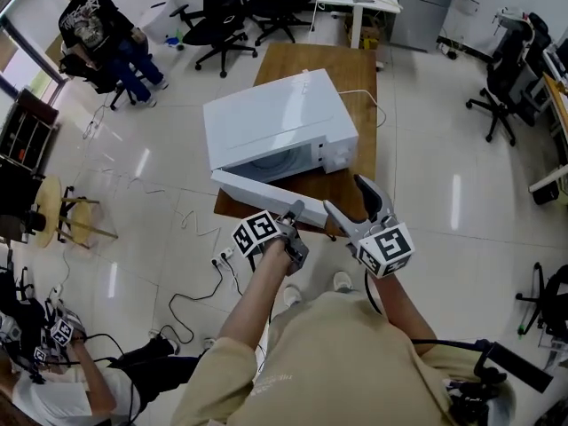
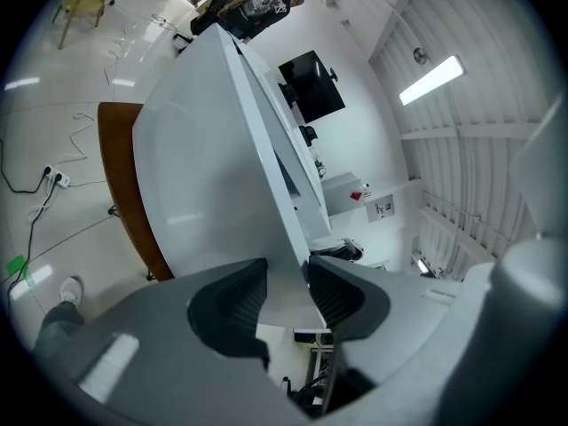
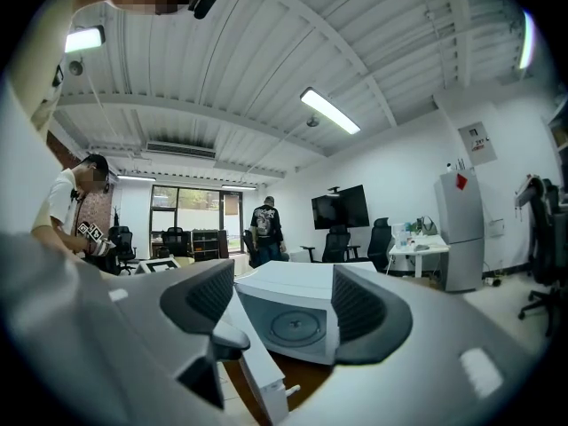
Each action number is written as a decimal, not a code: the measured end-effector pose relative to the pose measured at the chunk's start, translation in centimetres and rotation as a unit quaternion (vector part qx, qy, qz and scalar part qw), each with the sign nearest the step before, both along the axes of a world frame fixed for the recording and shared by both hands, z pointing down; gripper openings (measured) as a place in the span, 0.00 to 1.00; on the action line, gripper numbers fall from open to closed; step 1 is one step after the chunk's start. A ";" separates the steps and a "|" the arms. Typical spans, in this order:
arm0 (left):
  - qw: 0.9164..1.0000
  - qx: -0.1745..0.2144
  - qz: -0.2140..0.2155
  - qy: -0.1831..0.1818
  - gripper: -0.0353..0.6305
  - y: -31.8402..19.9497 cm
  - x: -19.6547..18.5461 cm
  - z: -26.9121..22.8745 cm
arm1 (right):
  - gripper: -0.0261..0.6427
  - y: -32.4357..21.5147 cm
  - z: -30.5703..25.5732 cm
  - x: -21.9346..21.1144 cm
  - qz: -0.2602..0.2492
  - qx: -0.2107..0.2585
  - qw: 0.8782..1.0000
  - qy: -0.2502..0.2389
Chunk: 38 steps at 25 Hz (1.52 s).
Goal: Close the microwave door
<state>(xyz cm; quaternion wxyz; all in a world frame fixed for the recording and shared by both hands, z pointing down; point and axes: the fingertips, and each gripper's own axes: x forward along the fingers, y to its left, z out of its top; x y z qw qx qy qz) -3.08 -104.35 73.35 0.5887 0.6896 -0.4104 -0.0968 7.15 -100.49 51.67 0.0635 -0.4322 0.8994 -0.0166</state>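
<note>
A white microwave (image 1: 275, 122) stands on a wooden table (image 1: 355, 78), its front facing me. Its door (image 1: 257, 193) is swung partly open from the left hinge, leaving the cavity with its turntable (image 3: 293, 327) in sight. My left gripper (image 1: 297, 209) is shut on the door's free edge. In the left gripper view the white door panel (image 2: 213, 167) runs between the two dark pads (image 2: 235, 304). My right gripper (image 1: 346, 193) hovers just right of the door, in front of the microwave's control panel. Its jaws stand apart with nothing between them (image 3: 284, 304).
Several black office chairs (image 1: 222, 16) stand beyond the table. A person (image 1: 102, 34) is at the far left and another person (image 1: 53, 362) is at the lower left. Cables and a power strip (image 1: 222, 257) lie on the floor by the table.
</note>
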 end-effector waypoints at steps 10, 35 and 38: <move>1.000 -0.007 -0.022 0.015 0.28 -4.9 1.9 -0.2 | 0.54 -0.8 -0.5 2.4 0.032 -0.002 0.999 -0.007; 0.998 -0.008 -0.063 0.018 0.28 -13.5 1.6 -2.0 | 0.54 -1.0 -2.8 6.3 0.095 -0.009 0.995 -0.015; 0.999 0.027 -0.022 -0.023 0.27 -12.8 2.1 -0.8 | 0.53 -0.3 -1.8 5.7 0.082 -0.008 0.996 -0.019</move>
